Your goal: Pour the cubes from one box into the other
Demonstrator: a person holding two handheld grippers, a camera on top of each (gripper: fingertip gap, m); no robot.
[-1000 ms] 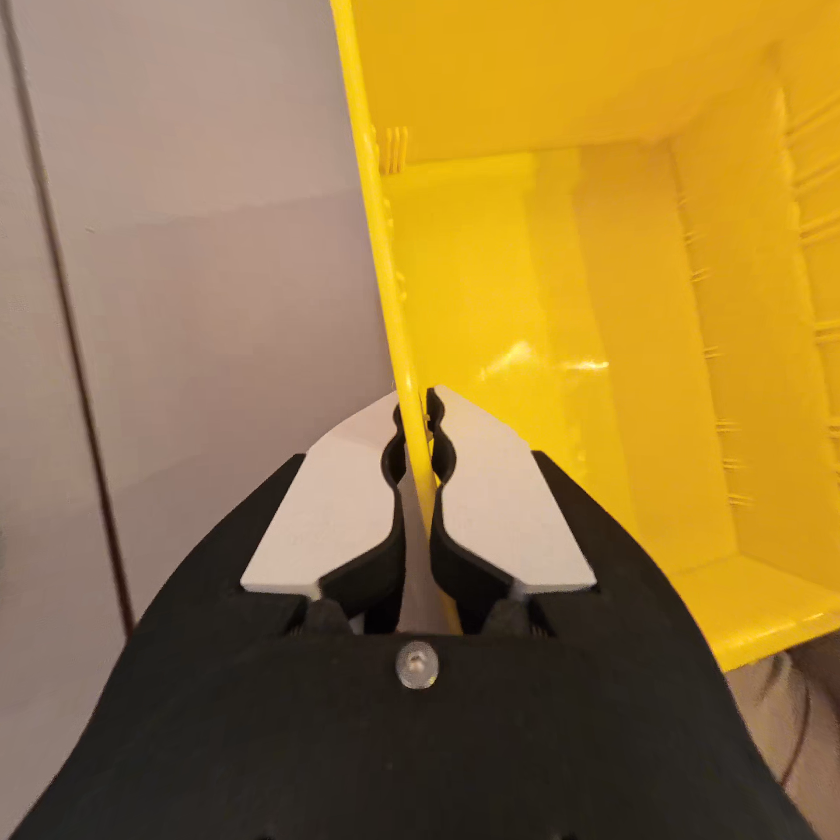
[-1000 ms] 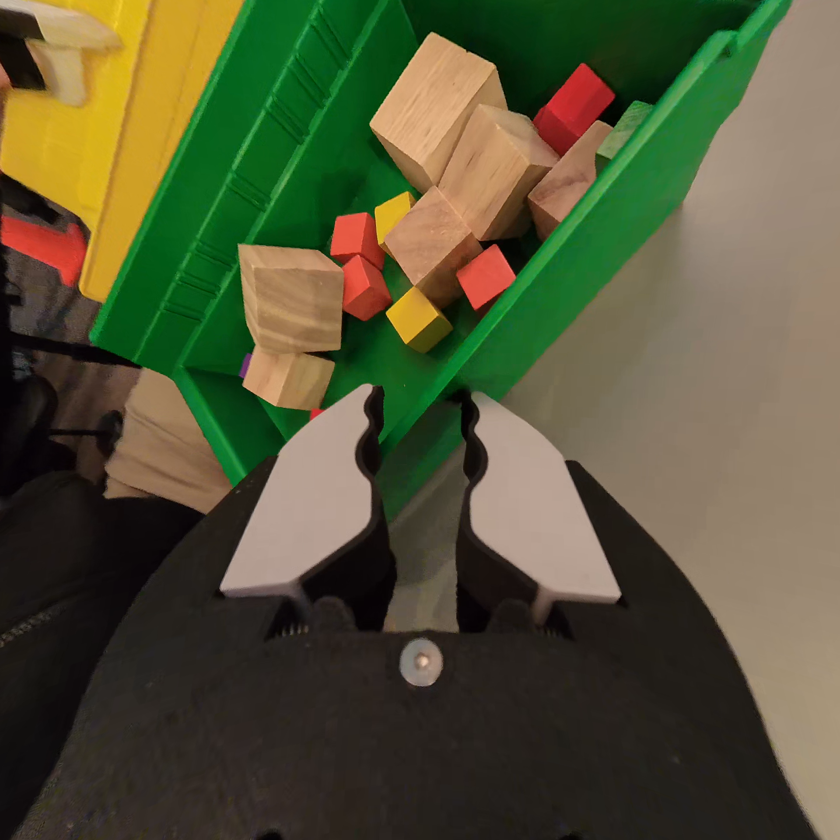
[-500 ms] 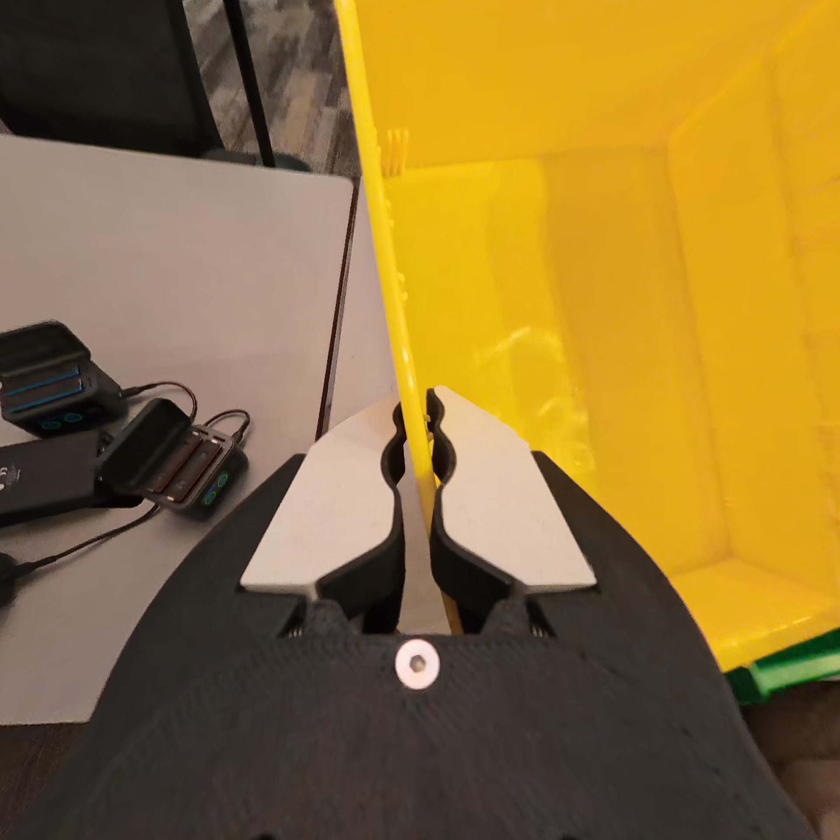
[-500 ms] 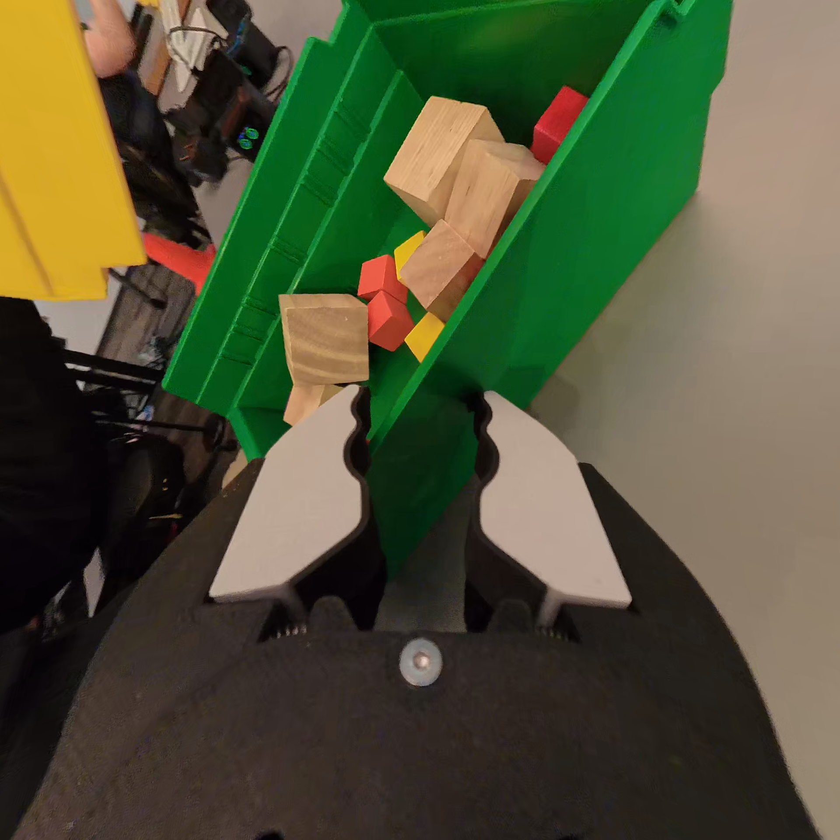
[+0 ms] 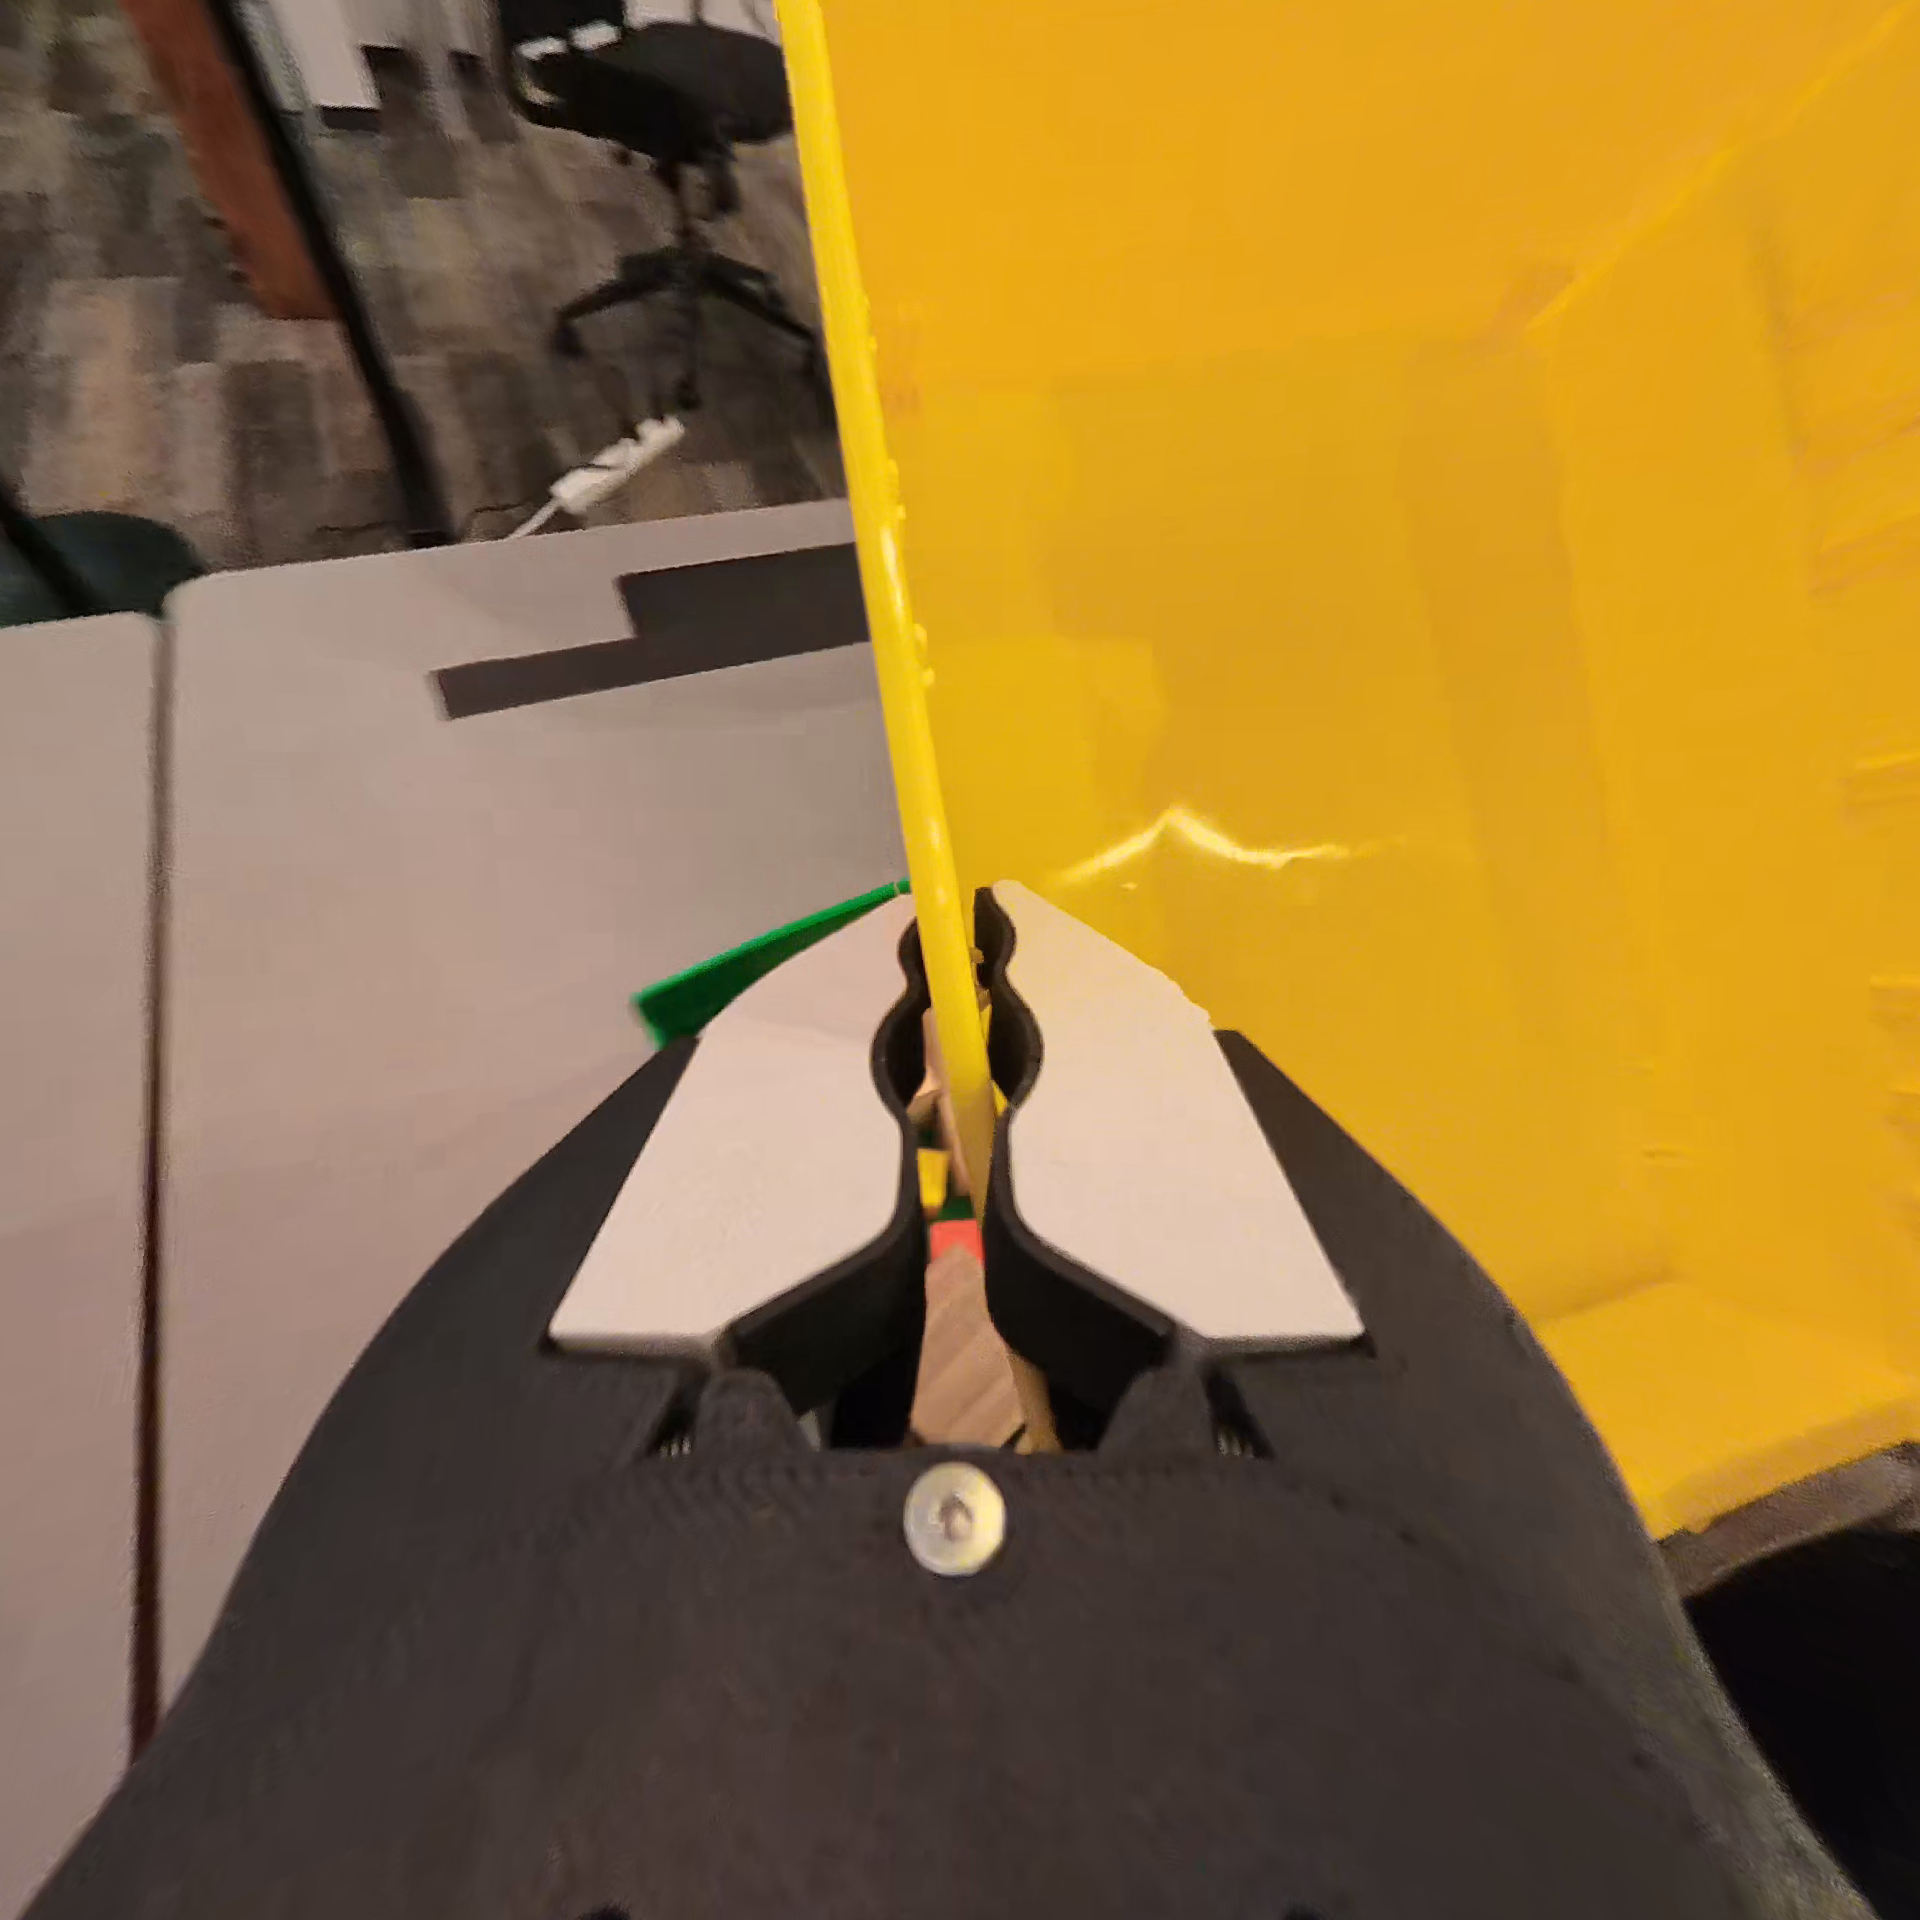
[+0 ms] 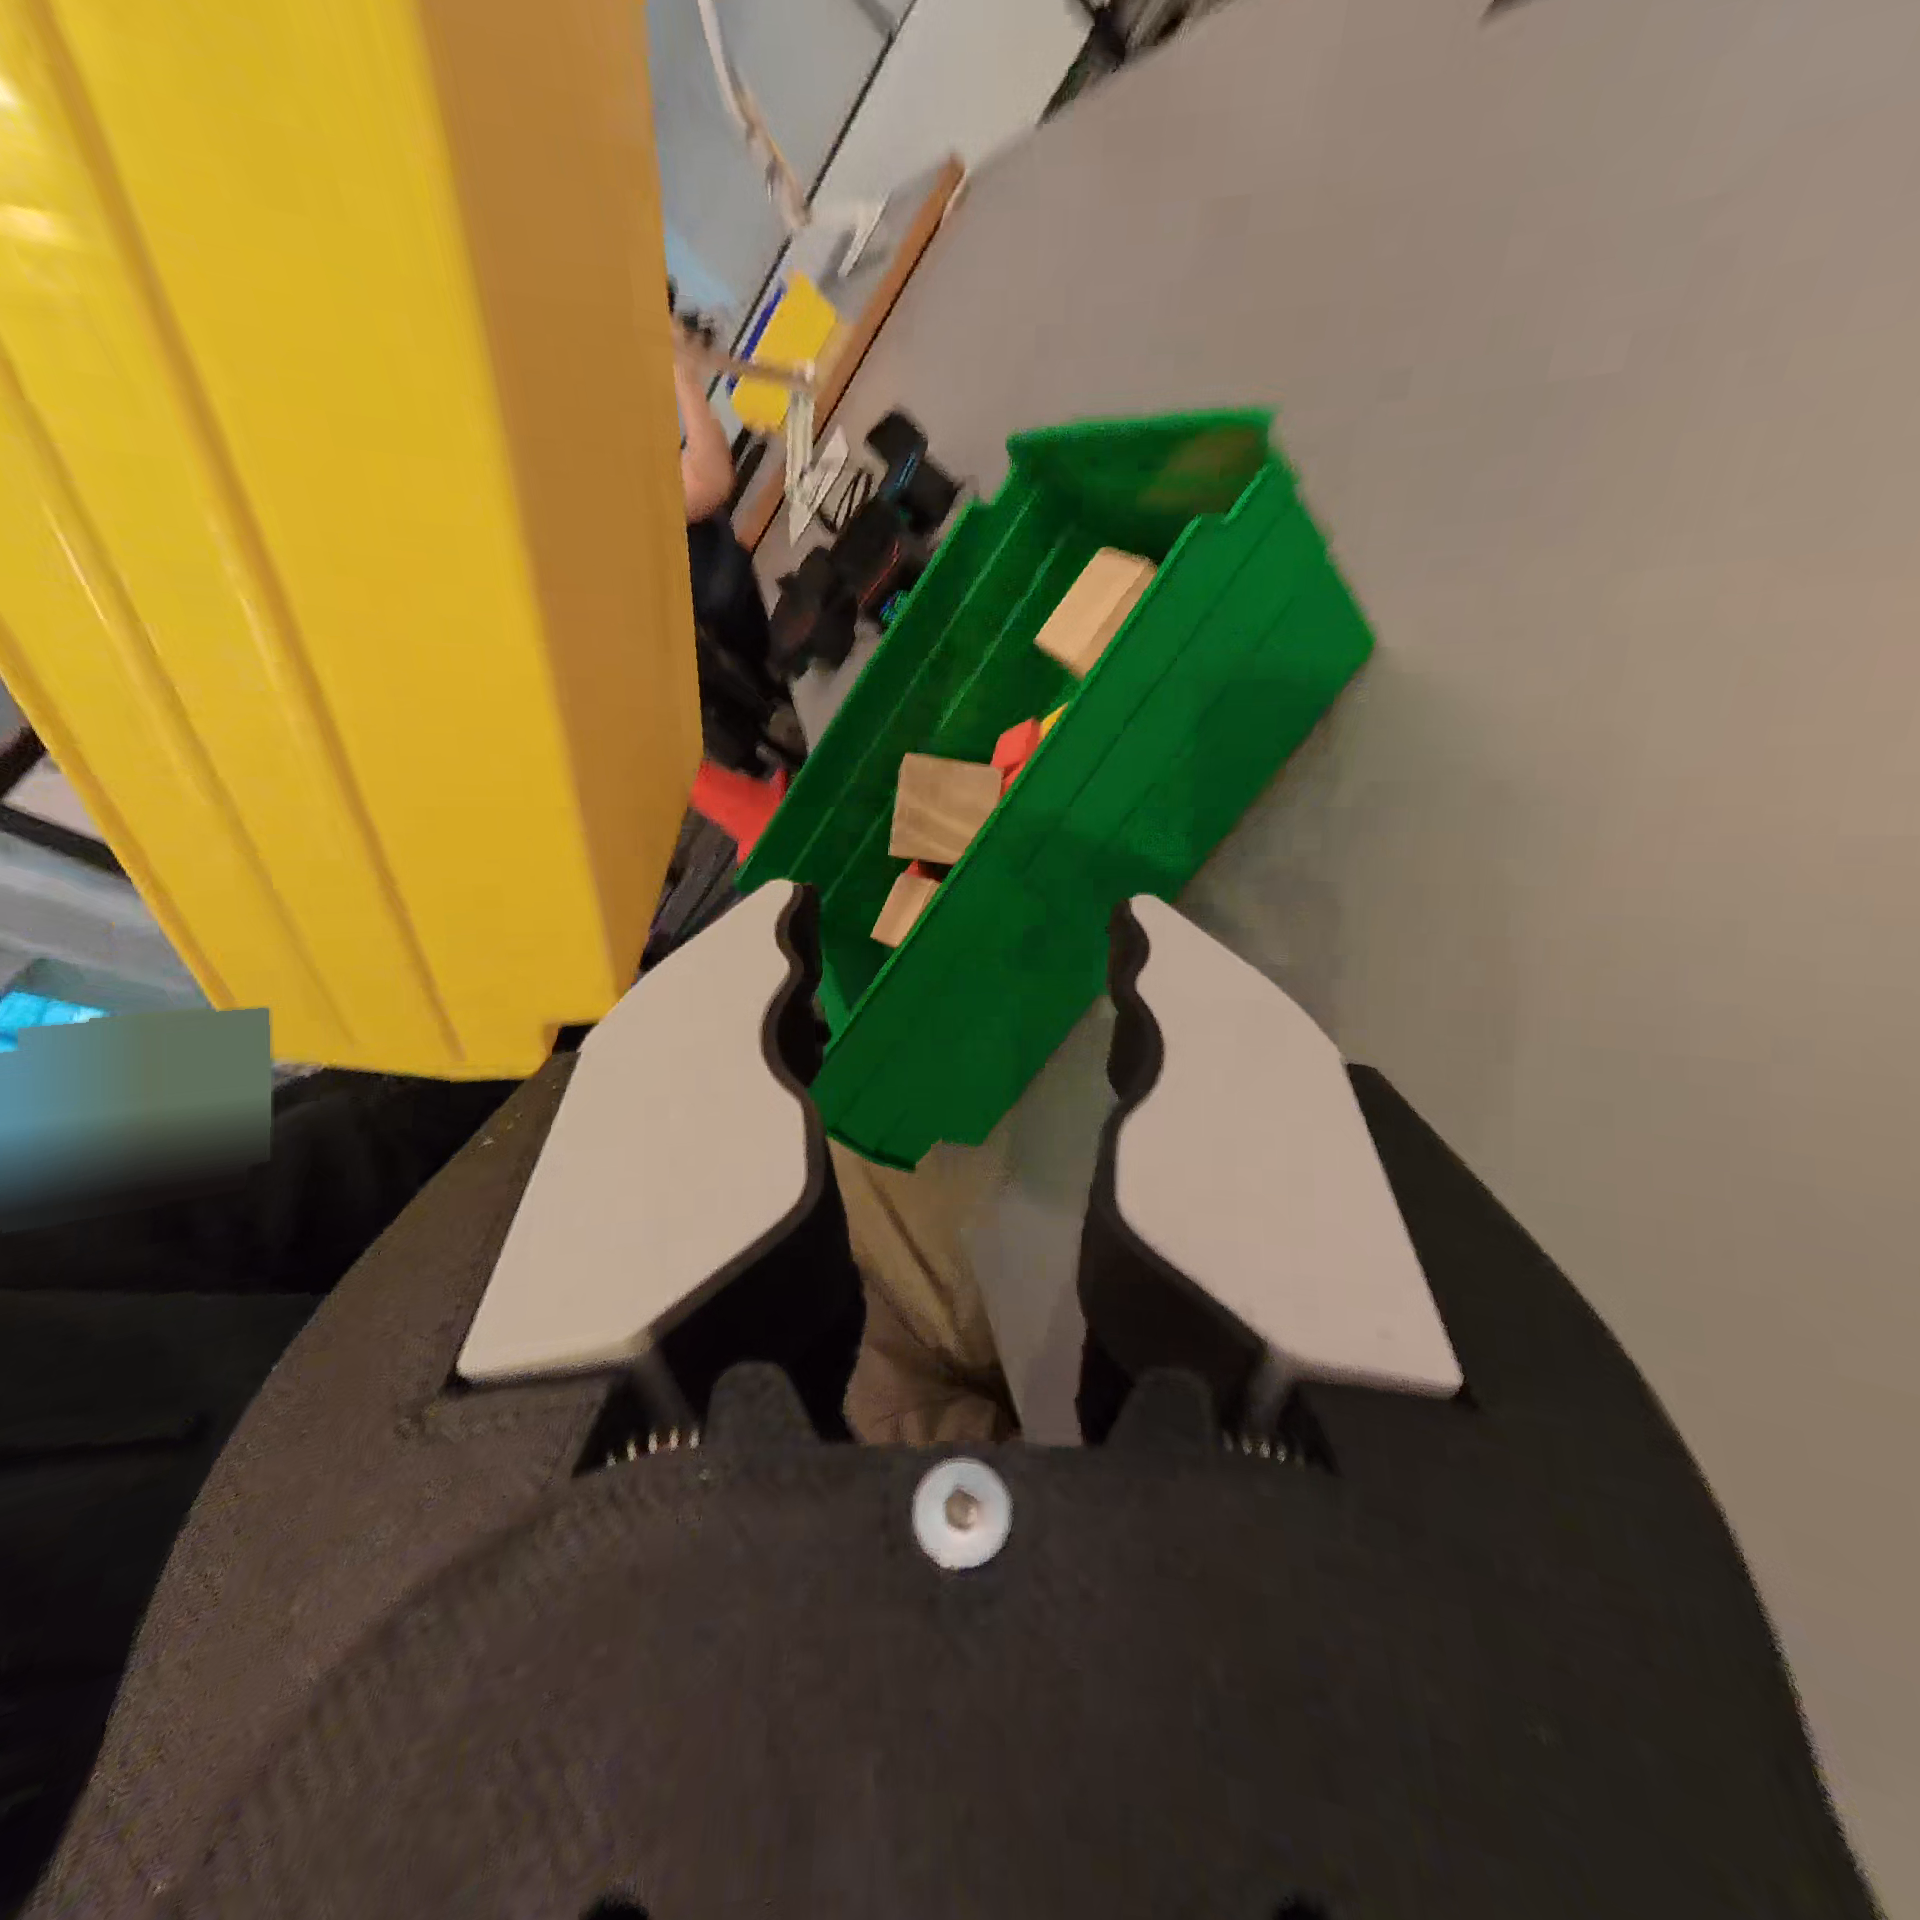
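the cubes (image 6: 940, 819) lie in the green box (image 6: 1174, 769), which rests on the grey table (image 6: 1558, 520) with one end past its edge. the right gripper (image 6: 961, 961) hangs released above it. the left gripper (image 5: 948, 940) pinches the yellow box (image 5: 1351, 623) by its wall, lifted clear and apparently empty, so pouring looks done.

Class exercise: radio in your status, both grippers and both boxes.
Left gripper shut on yellow box wall. Right gripper open, empty. Wooden cubes in green box. Nothing blocking.
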